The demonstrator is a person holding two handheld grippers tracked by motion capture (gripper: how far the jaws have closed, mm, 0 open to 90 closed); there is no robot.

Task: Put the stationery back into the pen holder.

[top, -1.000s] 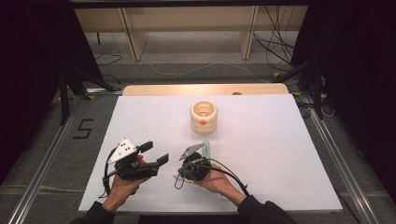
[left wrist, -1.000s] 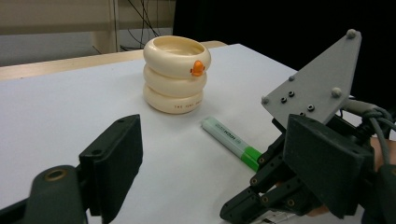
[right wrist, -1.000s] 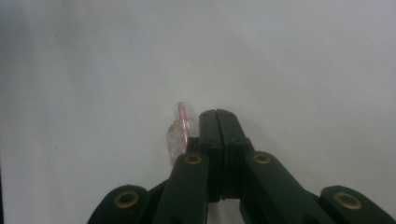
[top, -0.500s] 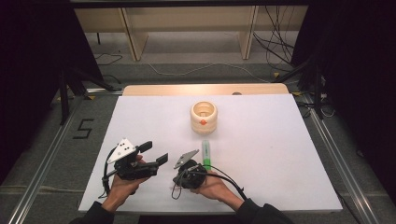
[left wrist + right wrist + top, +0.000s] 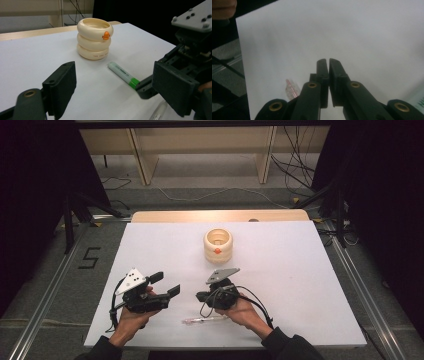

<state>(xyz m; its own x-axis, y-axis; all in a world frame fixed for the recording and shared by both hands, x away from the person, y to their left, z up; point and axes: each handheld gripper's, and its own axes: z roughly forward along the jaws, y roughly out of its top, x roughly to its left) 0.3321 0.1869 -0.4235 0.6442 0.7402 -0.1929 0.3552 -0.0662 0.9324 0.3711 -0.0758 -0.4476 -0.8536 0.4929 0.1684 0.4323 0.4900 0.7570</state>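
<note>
While its two black jaws stood almost together with only a thin slit between them and nothing held, the right gripper (image 5: 328,62) had just begun to open a little. Compared with one second before, it had come back toward the person's side of the white table (image 5: 310,285) and a little higher. It no longer covered the green highlighter (image 5: 123,74), which lay flat on the table, free of both grippers, just in front of the cream ring-shaped holder (image 5: 218,245) with an orange spot. In the left gripper view the green cap end of the highlighter was very near the right gripper's body, but I could not tell whether they touched. A clear pen with red marks (image 5: 206,320) lay on the table just beside the right hand (image 5: 239,311), near the front edge. The left gripper (image 5: 167,285) was in the same place as before, its jaws wide apart and empty, pointing toward the holder. The holder stood upright, well apart from both hands, in the same place as before.
</note>
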